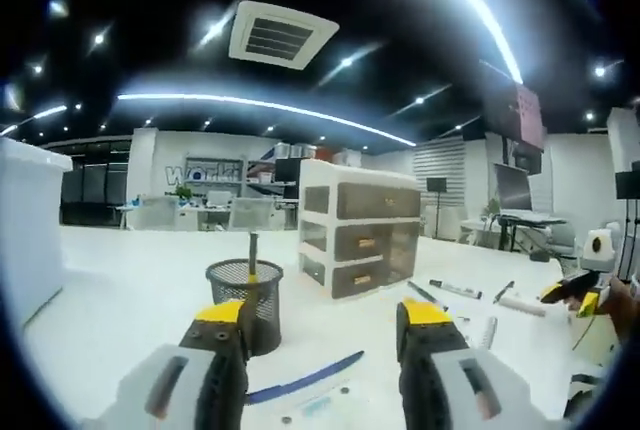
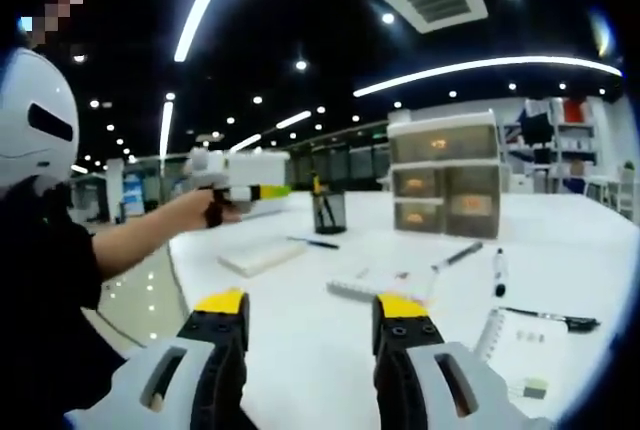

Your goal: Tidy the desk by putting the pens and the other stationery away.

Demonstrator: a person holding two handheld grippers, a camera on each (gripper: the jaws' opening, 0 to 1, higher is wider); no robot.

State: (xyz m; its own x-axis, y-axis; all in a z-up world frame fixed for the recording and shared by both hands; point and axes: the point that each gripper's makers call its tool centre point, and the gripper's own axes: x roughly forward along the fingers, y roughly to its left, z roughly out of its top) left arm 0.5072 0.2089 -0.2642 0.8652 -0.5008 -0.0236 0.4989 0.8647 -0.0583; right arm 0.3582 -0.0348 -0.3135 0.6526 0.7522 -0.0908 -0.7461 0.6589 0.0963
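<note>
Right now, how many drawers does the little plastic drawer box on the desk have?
3. The white plastic drawer box with smoky-grey fronts stacks them: top drawer, middle drawer, bottom drawer. Its back is hidden, so I count front drawers only.

Left tongs (image 1: 327, 328) held level, jaws apart, gripping nothing. Right tongs (image 2: 312, 320) likewise parted and bare. In the right gripper view, a dark-sleeved arm extends the left tongs outward.

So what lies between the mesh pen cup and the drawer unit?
In the left gripper view, nothing: only bare white desk separates the mesh pen cup from the drawer unit. The loose markers lie on the unit's other side.
</note>
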